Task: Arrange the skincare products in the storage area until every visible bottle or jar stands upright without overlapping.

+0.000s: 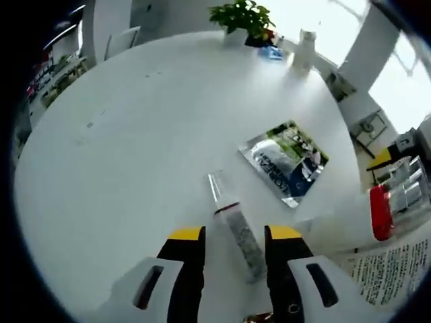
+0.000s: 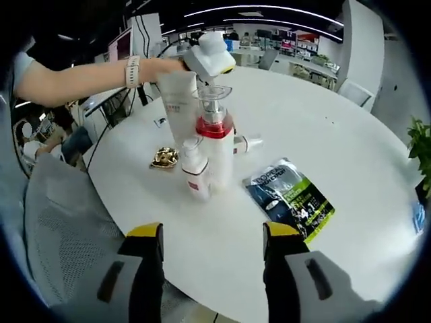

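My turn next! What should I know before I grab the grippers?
Left gripper: open, jaws either side of a small tube lying flat on the table.
Right gripper: open, holding nothing, back from the products.
Standing upright: pump bottle, white tube, small bottle.
Lying flat: sachet, gold item.
Left to do: stand the small tube up beside the others.

On the tabletop [image 2: 350,134] we count one tall pump bottle [image 2: 217,145] with a red collar; one small white pump bottle [image 2: 195,173] beside it; one white tube [image 2: 179,104] standing upright behind them; one slim clear tube [image 1: 237,227] lying flat; one dark sachet [image 2: 289,195] with green print; one small gold item [image 2: 163,158], too small to name; one printed leaflet [image 1: 394,266]; one potted plant [image 1: 244,19].
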Motion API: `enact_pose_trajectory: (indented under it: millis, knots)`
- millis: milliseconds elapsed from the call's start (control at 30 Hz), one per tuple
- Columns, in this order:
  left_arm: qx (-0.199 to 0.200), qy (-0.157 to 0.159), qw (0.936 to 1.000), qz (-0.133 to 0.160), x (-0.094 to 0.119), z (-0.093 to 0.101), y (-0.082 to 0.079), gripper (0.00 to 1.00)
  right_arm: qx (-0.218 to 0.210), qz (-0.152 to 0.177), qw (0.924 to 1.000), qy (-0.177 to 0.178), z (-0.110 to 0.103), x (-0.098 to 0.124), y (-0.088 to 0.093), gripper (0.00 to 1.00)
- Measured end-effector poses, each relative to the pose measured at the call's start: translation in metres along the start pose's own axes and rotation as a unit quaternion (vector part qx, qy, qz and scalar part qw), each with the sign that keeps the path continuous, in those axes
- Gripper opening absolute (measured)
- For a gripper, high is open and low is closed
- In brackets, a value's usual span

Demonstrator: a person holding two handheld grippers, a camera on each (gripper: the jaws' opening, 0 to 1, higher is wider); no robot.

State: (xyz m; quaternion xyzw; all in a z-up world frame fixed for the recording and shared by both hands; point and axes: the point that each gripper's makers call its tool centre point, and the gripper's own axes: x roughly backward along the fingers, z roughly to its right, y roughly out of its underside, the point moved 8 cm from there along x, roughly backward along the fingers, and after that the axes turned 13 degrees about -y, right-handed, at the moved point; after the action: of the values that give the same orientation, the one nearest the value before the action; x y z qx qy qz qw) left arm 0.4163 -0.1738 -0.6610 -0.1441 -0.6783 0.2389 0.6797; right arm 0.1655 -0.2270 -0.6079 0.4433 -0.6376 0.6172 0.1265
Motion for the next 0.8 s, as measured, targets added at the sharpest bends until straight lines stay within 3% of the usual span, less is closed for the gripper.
enact_pose_trajectory:
  millis: [267,433,800]
  knots:
    - [-0.029,-0.006,0.9989,-0.037,-0.017,0.005,-0.001,0.33,-0.007,-0.002,0.9999,0.007,0.002,-0.002,0.004,0.59]
    - [-0.031,-0.022,0.9983,-0.044,-0.019,0.002,-0.005,0.32,-0.013,-0.004,0.9999,0.002,0.002,-0.004,0.007,0.59]
    - [-0.091,-0.061,0.992,-0.063,-0.015,0.002,0.0,0.19,-0.012,0.0,0.9999,0.006,0.002,-0.003,0.005,0.58]
